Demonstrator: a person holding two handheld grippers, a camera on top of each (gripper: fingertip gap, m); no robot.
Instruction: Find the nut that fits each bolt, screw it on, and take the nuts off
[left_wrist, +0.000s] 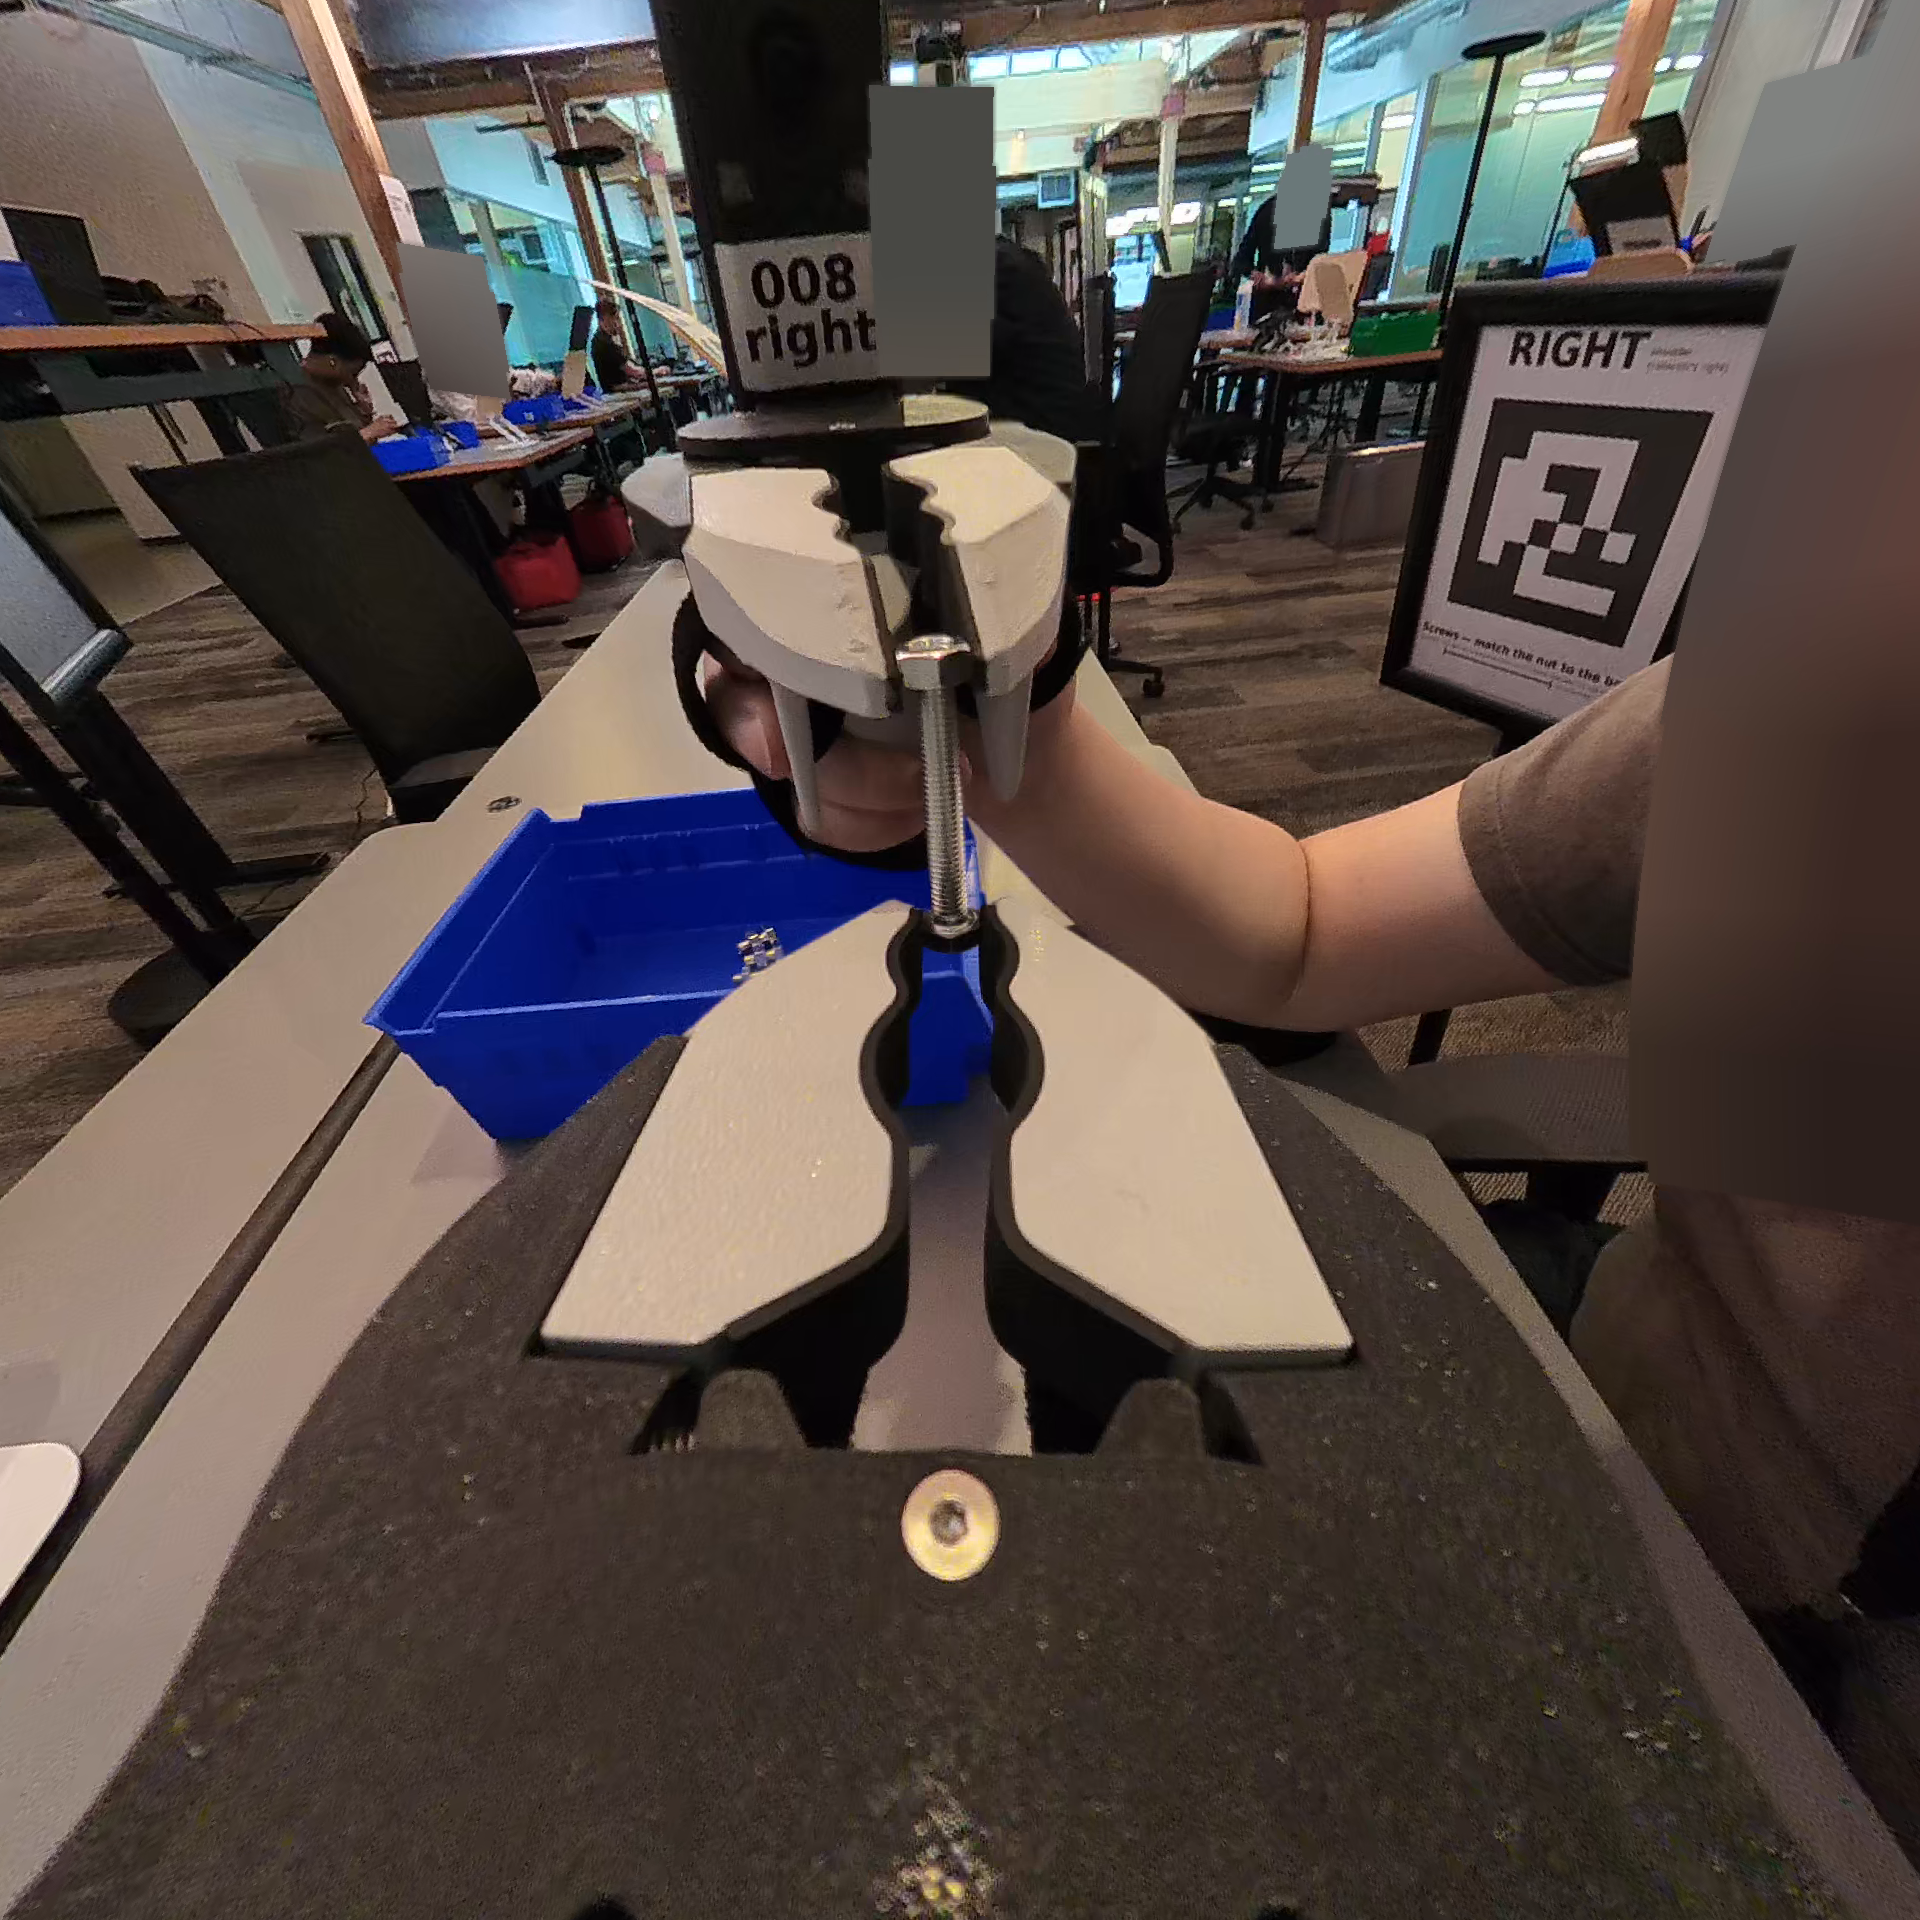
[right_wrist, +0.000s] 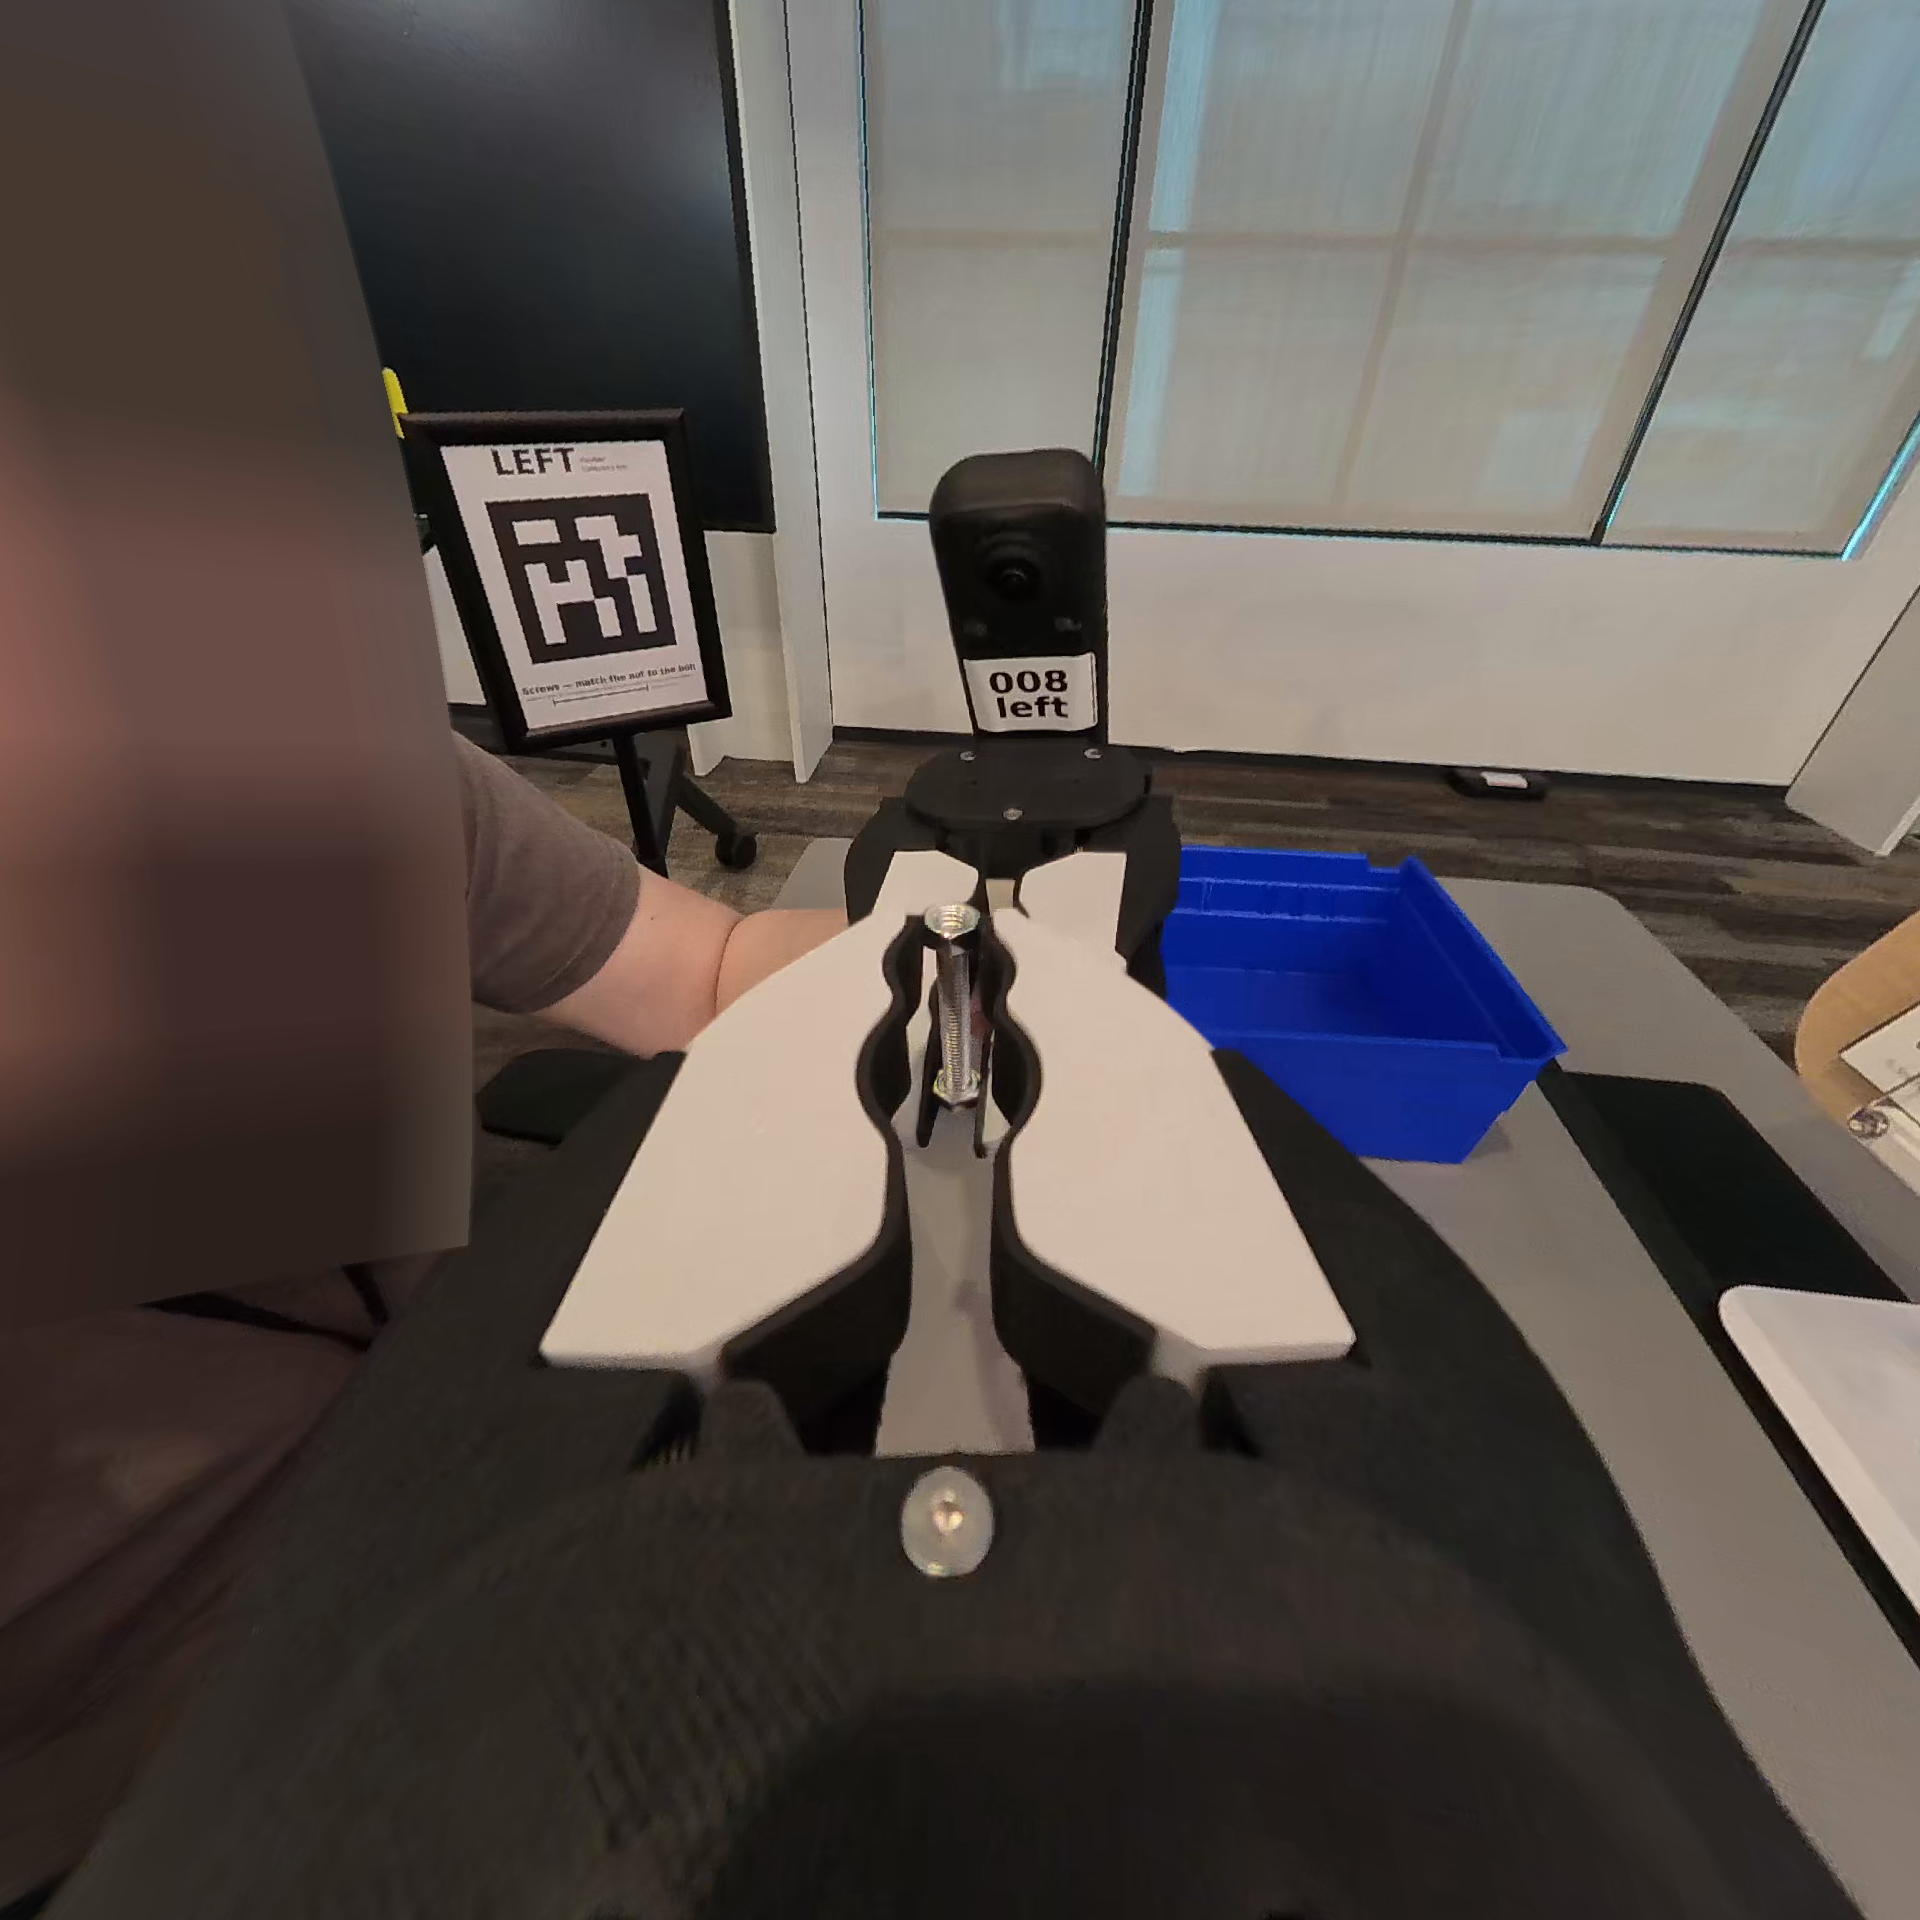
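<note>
Left wrist view: my left gripper (left_wrist: 948, 925) points at the right gripper (left_wrist: 932, 665), the two facing each other tip to tip above the grey table (left_wrist: 208, 1174). A long silver hex bolt (left_wrist: 943, 790) spans the gap between them. The right gripper's fingers are clamped on the hex head. The threaded end sits between my left gripper's fingertips (left_wrist: 831, 997), which are closed around it; a dark ring at that end may be a nut, but I cannot tell from here. A hand (left_wrist: 862, 779) grips the right tool from behind. On the table beyond sits a blue plastic bin (left_wrist: 623, 935) with a small cluster of silver nuts (left_wrist: 758, 951) on its floor. A framed marker sign (left_wrist: 1579, 520) stands to the right. Right wrist view: the right gripper (right_wrist: 951, 920) holds the bolt (right_wrist: 956, 997) head at its tips, the shank running along the finger slot. A small nut (right_wrist: 956, 1086) is threaded on near the far end, pinched by the left gripper (right_wrist: 956, 1091). The bin (right_wrist: 1351, 987) lies to the right, just behind.
</note>
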